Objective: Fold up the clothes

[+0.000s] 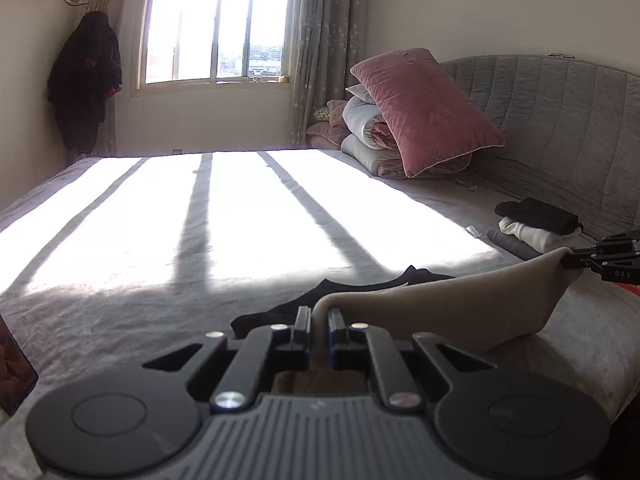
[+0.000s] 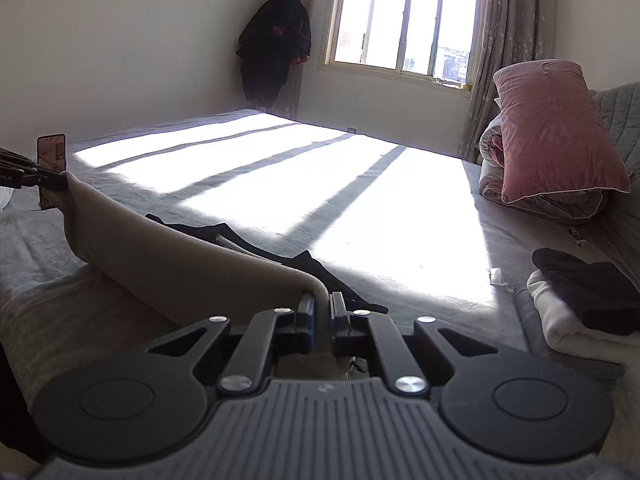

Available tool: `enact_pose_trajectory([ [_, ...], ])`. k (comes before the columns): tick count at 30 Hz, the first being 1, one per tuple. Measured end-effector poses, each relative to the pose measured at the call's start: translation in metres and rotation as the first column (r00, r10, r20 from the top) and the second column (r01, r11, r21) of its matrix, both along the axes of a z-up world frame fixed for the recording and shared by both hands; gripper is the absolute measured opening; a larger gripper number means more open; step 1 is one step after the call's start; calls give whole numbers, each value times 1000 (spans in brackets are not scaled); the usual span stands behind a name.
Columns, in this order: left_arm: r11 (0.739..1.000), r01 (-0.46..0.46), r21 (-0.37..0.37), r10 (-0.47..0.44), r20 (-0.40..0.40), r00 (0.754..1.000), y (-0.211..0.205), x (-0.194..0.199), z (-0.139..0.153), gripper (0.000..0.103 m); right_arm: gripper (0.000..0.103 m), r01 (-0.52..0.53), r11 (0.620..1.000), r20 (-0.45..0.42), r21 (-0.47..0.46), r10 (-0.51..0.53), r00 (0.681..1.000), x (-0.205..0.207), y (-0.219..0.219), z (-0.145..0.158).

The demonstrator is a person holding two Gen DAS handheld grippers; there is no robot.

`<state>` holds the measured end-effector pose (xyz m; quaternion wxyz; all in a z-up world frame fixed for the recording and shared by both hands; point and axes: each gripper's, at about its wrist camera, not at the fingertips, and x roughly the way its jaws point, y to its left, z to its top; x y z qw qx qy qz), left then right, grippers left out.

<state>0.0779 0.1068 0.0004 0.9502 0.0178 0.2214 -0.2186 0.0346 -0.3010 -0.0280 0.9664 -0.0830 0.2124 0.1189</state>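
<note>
A beige garment [image 1: 460, 300] hangs stretched between my two grippers, lifted above the grey bed. My left gripper [image 1: 319, 314] is shut on one edge of it, fabric pinched between the pads. In that same view the right gripper [image 1: 570, 258] grips the far corner at the right edge. From the right wrist, the right gripper [image 2: 320, 302] is shut on the beige garment [image 2: 180, 256], and the left gripper [image 2: 56, 180] holds the other corner at far left. A black garment [image 1: 360, 292] lies flat on the bed under the beige one, also visible as black garment [image 2: 280, 252].
The grey bed [image 1: 120, 300] has bright sun stripes across it. A stack of folded clothes [image 2: 580, 304] sits at the right by the padded headboard [image 1: 560, 120]. A pink pillow [image 1: 424, 108] rests on rolled quilts. A phone [image 2: 52, 152] stands at the left. A dark coat [image 1: 86, 80] hangs in the corner.
</note>
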Motion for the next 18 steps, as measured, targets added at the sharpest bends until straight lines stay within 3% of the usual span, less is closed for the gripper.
enact_pose_trajectory([
  [8, 992, -113, -56, 108, -84, 991, -14, 64, -24, 8, 6, 84, 992, -37, 99, -81, 996, 61, -8, -13],
  [18, 977, -178, -114, 151, -216, 965, -11, 123, -64, 9, 7, 138, 972, -144, 187, -112, 983, 113, -15, -44],
])
